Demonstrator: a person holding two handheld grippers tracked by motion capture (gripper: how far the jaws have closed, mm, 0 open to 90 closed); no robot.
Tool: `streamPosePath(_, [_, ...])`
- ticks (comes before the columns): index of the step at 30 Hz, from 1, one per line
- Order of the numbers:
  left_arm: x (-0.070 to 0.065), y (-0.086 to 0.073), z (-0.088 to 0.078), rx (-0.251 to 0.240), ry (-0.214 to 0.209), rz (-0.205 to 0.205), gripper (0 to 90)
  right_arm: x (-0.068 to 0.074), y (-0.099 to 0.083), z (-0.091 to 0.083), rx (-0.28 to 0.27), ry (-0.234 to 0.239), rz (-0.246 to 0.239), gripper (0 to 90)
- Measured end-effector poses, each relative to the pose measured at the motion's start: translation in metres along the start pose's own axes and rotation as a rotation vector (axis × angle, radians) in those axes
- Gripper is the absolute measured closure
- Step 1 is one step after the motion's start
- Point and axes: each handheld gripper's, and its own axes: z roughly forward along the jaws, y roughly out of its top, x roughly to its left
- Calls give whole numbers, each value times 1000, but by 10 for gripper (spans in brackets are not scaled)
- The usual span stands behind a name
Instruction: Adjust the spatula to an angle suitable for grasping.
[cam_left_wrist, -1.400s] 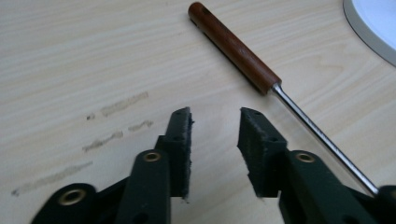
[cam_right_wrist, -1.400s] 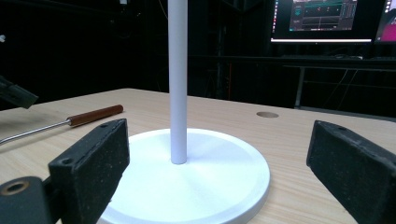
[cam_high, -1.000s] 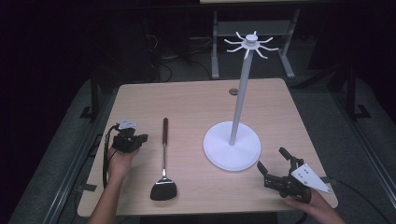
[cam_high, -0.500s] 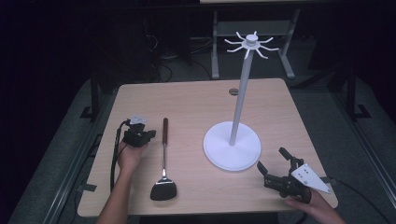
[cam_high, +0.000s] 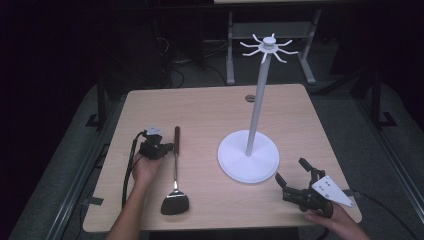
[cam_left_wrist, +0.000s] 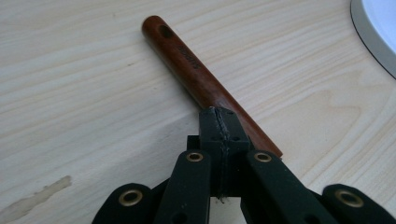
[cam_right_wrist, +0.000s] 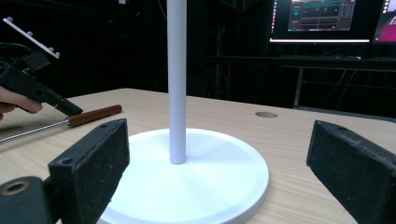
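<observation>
The left gripper (cam_high: 167, 147), jaws together, touches the brown wooden handle of the metal spatula (cam_high: 175, 175). At 4 o'clock, the right gripper (cam_high: 292, 176) gapes towards the white hook stand (cam_high: 248, 157).

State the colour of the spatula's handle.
Reddish-brown wood on the spatula's handle, clearest in the left gripper view.

High overhead; gripper views share stand (cam_high: 248, 159)

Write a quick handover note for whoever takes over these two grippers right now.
Left gripper: jaws shut, tips at the spatula's wooden handle, nothing gripped.
Right gripper: open, empty, near the table's front right corner, facing the white hook stand.
Spatula lies flat on the table, left of the stand.
Done: nothing lifted yet.
Left: probably open the left jaws, grip the handle, hang it on a hook.
</observation>
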Motion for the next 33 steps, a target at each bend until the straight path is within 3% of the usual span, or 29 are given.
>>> streamPosePath(9, [-8, 3, 6, -9, -18, 29, 896, 0, 0, 0, 0, 0, 1, 55])
streamPosePath(24, [-25, 7, 13, -26, -89, 30, 896, 0, 0, 0, 0, 0, 0, 55])
streamPosePath(33, [-32, 8, 17, -12, -126, 49, 896, 0, 0, 0, 0, 0, 0, 55])
